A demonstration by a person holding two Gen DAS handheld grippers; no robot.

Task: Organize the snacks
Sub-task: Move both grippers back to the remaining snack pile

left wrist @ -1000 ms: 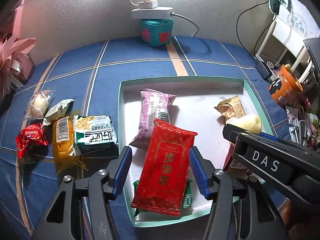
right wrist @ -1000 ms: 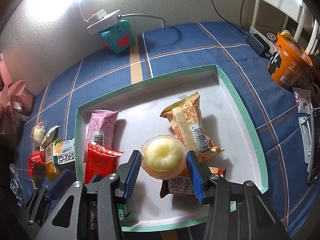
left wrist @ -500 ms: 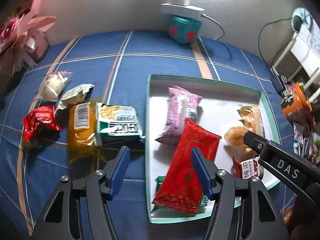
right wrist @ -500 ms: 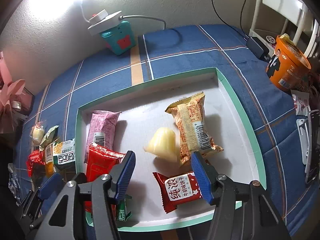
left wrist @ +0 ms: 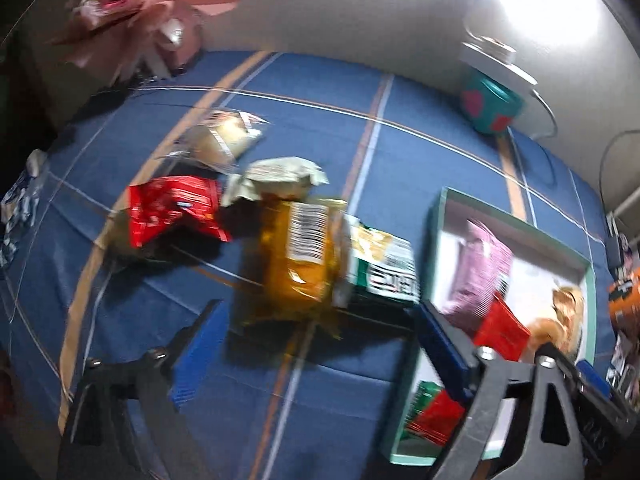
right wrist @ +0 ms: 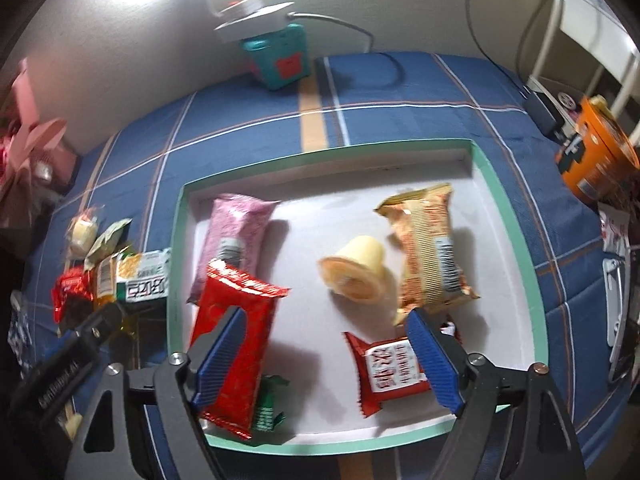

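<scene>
Both grippers are seen with fingers spread apart and nothing held. The left gripper is positioned over the blue cloth, facing an orange packet among loose snacks beside the tray. The right gripper is held above the tray, where a jelly cup lies tipped between packets.
</scene>
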